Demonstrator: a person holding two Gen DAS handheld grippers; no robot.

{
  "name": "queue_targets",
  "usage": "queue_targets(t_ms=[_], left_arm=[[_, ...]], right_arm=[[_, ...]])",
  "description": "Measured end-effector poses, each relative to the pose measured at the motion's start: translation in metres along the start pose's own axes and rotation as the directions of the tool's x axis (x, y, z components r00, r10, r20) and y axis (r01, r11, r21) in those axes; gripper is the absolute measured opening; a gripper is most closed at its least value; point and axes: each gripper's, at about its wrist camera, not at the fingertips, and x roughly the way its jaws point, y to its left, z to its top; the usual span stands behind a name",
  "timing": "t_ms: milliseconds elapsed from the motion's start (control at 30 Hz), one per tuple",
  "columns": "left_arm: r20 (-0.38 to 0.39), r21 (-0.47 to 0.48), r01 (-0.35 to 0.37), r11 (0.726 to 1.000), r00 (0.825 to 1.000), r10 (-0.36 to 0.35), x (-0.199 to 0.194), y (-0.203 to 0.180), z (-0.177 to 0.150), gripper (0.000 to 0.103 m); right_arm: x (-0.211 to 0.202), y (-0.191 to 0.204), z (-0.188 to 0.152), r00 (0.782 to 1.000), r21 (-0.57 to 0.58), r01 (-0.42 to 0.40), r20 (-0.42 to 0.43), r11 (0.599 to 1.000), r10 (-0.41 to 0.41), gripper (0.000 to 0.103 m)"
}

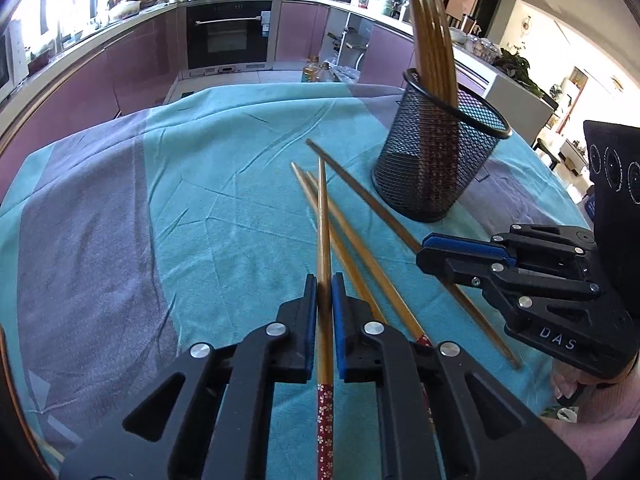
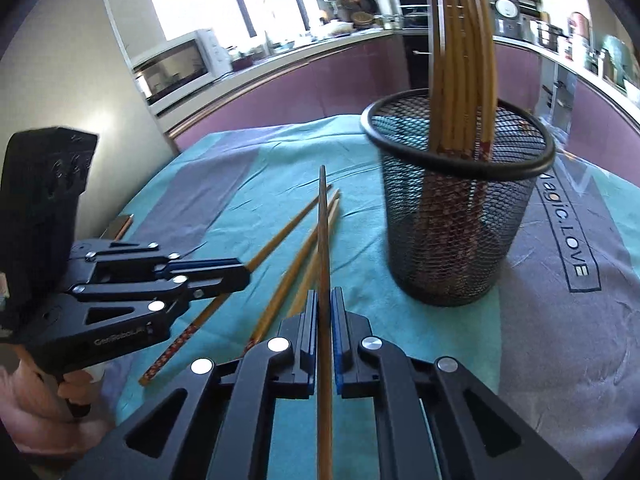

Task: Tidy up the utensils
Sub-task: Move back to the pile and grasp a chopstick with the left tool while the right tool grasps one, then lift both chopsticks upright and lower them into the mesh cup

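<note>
My left gripper (image 1: 324, 278) is shut on a bamboo chopstick (image 1: 322, 208) with a red flowered handle, its tip pointing away over the cloth. To its right, my right gripper (image 1: 422, 250) is shut on a darker chopstick (image 1: 360, 188). The right wrist view shows that gripper (image 2: 325, 292) clamped on its chopstick (image 2: 322, 232), and the left gripper (image 2: 245, 273) at the left with its chopstick (image 2: 280, 240). Two loose chopsticks (image 1: 352, 240) (image 2: 288, 280) lie between them. A black mesh holder (image 1: 436, 168) (image 2: 456, 240) with several upright chopsticks (image 2: 460, 60) stands beyond, to the right.
A teal and grey tablecloth (image 1: 200, 184) covers the table, whose far edge drops toward purple kitchen cabinets (image 1: 140, 64) and an oven (image 1: 228, 36). A microwave (image 2: 176, 64) sits on the counter. A person's hand (image 2: 36, 404) holds the left gripper's handle.
</note>
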Motion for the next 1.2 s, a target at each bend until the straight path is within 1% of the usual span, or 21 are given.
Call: queue_targets(t_ms=[233, 333, 467, 533, 600, 667, 700, 733, 767, 800, 933, 1100, 1200], left_arm=[[-0.031, 0.023, 0.008, 1.0, 0.999, -0.007, 0.008, -0.003, -0.005, 0.008], [-0.048, 0.026, 0.017, 1.0, 0.999, -0.016, 0.012, -0.003, -0.004, 0.008], [-0.056, 0.04, 0.018, 0.999, 0.998, -0.016, 0.017, -0.004, -0.001, 0.009], [-0.062, 0.05, 0.031, 0.998, 0.998, -0.028, 0.019, -0.004, 0.002, 0.013], [-0.068, 0.047, 0.052, 0.998, 0.997, -0.049, 0.023, -0.003, 0.005, 0.015], [-0.07, 0.043, 0.06, 0.997, 0.996, -0.057, 0.025, -0.002, 0.008, 0.016], [-0.07, 0.039, 0.061, 0.997, 0.996, -0.058, 0.026, -0.001, 0.009, 0.015], [-0.07, 0.038, 0.058, 0.998, 0.996, -0.056, 0.026, -0.001, 0.009, 0.012], [-0.067, 0.036, 0.041, 0.999, 0.997, -0.038, 0.026, -0.001, 0.01, 0.009], [-0.065, 0.032, 0.032, 0.999, 0.997, -0.03, 0.026, -0.001, 0.01, 0.008], [-0.053, 0.027, 0.045, 0.999, 0.998, -0.044, 0.021, -0.002, 0.01, 0.008], [-0.002, 0.037, 0.072, 0.997, 0.997, -0.072, -0.002, -0.005, 0.014, 0.008], [0.03, 0.044, 0.1, 0.994, 0.994, -0.101, -0.016, -0.007, 0.019, 0.008]], right_arm=[[0.008, 0.003, -0.004, 0.998, -0.04, -0.004, -0.061, 0.999, 0.001, 0.006], [0.012, 0.004, -0.004, 0.997, -0.052, 0.008, -0.082, 0.999, -0.012, 0.007], [0.016, 0.005, 0.0, 0.996, -0.055, 0.013, -0.089, 0.998, -0.018, 0.008], [0.018, 0.005, 0.002, 0.996, -0.058, 0.013, -0.093, 0.998, -0.019, 0.008], [0.02, 0.004, 0.004, 0.995, -0.059, 0.008, -0.095, 0.998, -0.014, 0.008], [0.02, 0.005, 0.005, 0.996, -0.054, 0.005, -0.093, 0.999, -0.01, 0.008], [0.019, 0.004, 0.005, 0.996, -0.049, 0.005, -0.088, 0.999, -0.01, 0.007], [0.018, 0.004, 0.005, 0.996, -0.047, 0.004, -0.084, 0.999, -0.008, 0.006], [0.016, 0.003, 0.005, 0.997, -0.047, 0.003, -0.08, 0.999, -0.007, 0.006], [0.012, 0.003, 0.005, 0.998, -0.048, 0.0, -0.07, 0.999, -0.003, 0.006], [0.0, 0.004, 0.008, 0.999, -0.049, -0.006, -0.034, 0.999, 0.005, 0.006], [-0.022, 0.002, 0.013, 1.0, -0.048, -0.01, 0.027, 0.999, 0.011, 0.006], [-0.038, -0.001, 0.015, 0.997, -0.041, -0.013, 0.07, 0.999, 0.016, 0.006]])
